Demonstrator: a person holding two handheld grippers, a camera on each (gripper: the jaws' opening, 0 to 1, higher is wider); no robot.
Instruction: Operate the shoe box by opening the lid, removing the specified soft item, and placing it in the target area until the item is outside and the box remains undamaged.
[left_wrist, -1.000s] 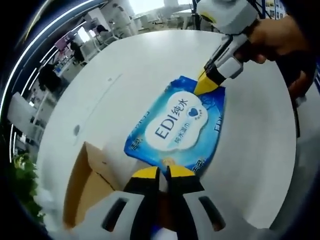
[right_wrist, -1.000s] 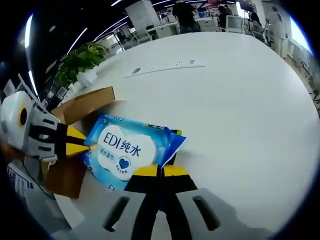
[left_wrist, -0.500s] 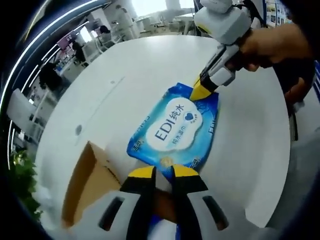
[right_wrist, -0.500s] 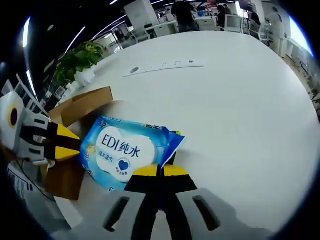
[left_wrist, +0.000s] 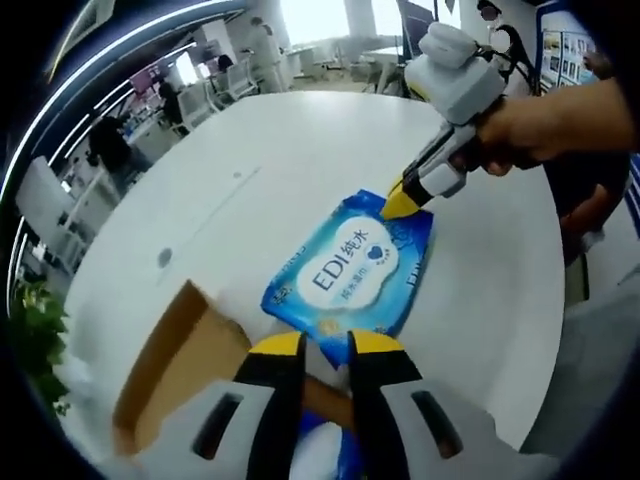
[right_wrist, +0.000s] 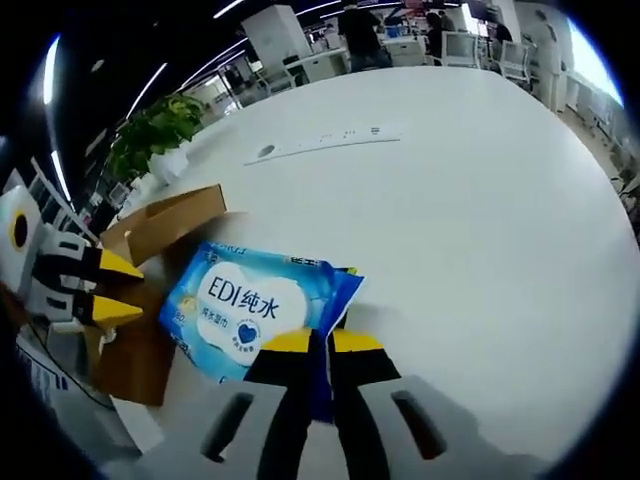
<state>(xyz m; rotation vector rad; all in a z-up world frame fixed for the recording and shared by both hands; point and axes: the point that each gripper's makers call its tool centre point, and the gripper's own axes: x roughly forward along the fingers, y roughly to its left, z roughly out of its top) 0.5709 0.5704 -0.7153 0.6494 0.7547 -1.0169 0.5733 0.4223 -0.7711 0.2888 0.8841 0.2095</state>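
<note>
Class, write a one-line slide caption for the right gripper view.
Right gripper pinches blue wipes pack beside cardboard box.

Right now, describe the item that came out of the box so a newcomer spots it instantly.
On the big white round table, look just beside the open brown cardboard box. The wipes pack lies flat there: a soft blue packet with a white cloud-shaped label reading EDI, one corner pinched in the right gripper, its jaws yellow-tipped.
</note>
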